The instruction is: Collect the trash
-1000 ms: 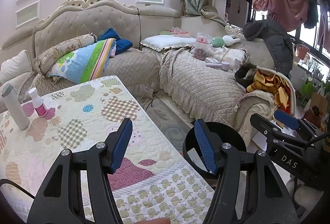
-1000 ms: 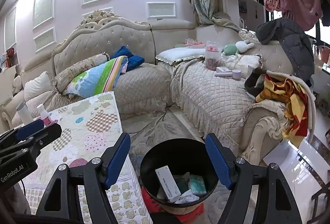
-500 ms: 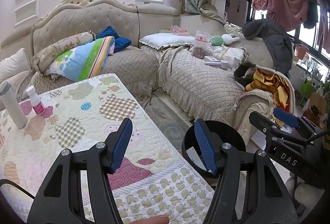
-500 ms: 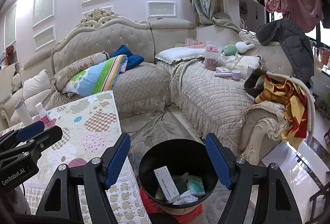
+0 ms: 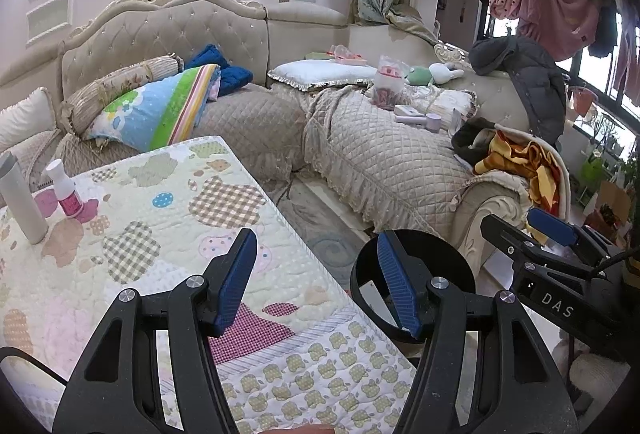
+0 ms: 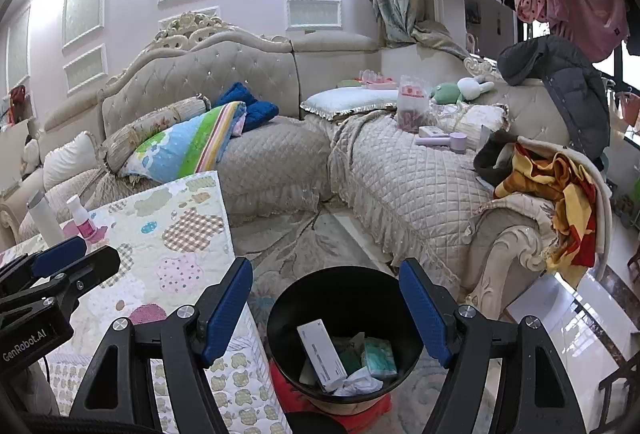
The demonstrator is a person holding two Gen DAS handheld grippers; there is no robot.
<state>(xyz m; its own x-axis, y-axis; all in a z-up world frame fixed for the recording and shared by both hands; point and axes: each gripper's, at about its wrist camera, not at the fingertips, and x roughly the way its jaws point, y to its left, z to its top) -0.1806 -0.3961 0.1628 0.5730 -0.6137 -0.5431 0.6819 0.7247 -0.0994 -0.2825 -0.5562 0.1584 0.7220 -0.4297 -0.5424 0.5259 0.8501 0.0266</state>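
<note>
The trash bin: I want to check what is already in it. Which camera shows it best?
The right wrist view: it looks down into the trash bin, showing a white box, a green packet and crumpled paper. The left wrist view shows only part of its rim, behind a finger of the left claw.

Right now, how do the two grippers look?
Both the left gripper and the right gripper have black angular frames with silver screws and ribbed blue pads on the fingers. White lettering reads "GenRobot.AI" on the left, "DAS" on the right.

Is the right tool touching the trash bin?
Apart. The right wrist view shows the right tool open and empty, its fingers well clear above the black trash bin.
</note>
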